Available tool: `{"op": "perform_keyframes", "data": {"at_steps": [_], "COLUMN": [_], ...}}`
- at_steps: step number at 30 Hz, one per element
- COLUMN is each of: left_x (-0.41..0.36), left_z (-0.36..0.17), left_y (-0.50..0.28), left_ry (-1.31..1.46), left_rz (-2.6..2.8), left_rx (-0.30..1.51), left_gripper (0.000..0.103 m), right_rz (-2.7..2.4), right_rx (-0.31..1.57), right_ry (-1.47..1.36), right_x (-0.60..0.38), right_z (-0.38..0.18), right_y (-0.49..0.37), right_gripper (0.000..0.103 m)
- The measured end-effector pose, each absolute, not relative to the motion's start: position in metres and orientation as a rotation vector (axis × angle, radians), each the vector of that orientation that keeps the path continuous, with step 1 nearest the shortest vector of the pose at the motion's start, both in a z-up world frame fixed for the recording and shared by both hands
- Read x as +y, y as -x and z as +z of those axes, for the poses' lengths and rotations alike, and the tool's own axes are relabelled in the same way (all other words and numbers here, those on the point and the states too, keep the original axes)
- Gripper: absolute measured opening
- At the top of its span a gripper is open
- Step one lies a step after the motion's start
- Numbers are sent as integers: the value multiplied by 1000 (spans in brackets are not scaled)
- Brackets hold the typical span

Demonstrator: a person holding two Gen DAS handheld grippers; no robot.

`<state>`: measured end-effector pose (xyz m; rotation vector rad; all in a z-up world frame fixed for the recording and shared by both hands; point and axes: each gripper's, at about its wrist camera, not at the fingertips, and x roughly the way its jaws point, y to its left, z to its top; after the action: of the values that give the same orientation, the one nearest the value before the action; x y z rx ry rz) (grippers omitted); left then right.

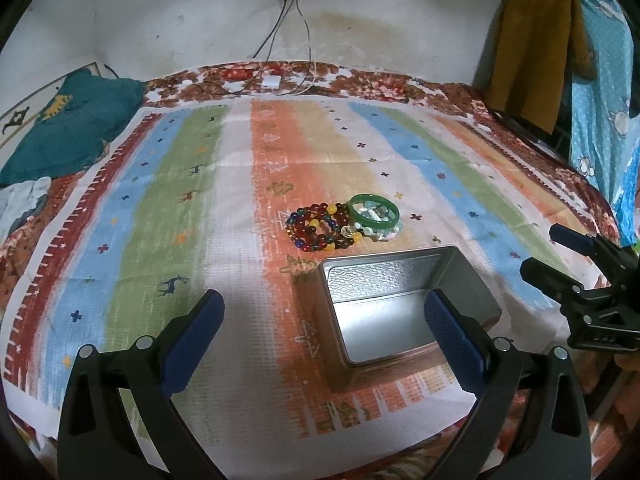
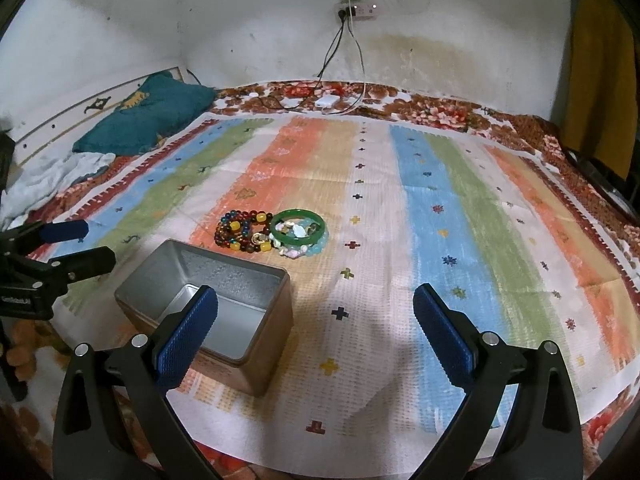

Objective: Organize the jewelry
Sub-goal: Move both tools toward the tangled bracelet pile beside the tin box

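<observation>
An open, empty metal tin sits on a striped cloth. Just beyond it lies a small pile of jewelry: dark red, blue and yellow beaded bracelets and a green bangle resting on pale bead bracelets. My left gripper is open and empty, hovering near the tin's left side. My right gripper is open and empty, hovering to the right of the tin. Each gripper shows at the other view's edge: the right one, the left one.
The striped cloth covers a bed with a floral blanket. A teal pillow and white clothing lie at the back left. Cables and a white charger lie by the wall. Hanging cloths are at right.
</observation>
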<state>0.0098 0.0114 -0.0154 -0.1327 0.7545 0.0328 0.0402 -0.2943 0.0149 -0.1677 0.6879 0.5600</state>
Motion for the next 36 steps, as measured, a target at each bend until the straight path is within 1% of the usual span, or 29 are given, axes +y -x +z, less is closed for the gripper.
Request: {"op": "perform_keyframes", "data": {"at_steps": [8, 25, 36], "left_x": [15, 26, 43], "left_z": [-18, -19, -21], "left_y": [-16, -26, -54], "left_ry": [136, 174, 160], "left_rz": [20, 38, 69], "left_rx": [772, 785, 814], "left_gripper": [98, 98, 98], "right_rz": [551, 575, 566], "right_rx": [730, 760, 774], "right_ry": [156, 142, 122], "right_x": [-294, -289, -287], "right_z": [10, 8, 9], "right_y": [-50, -62, -83], "right_gripper": [99, 99, 99]}}
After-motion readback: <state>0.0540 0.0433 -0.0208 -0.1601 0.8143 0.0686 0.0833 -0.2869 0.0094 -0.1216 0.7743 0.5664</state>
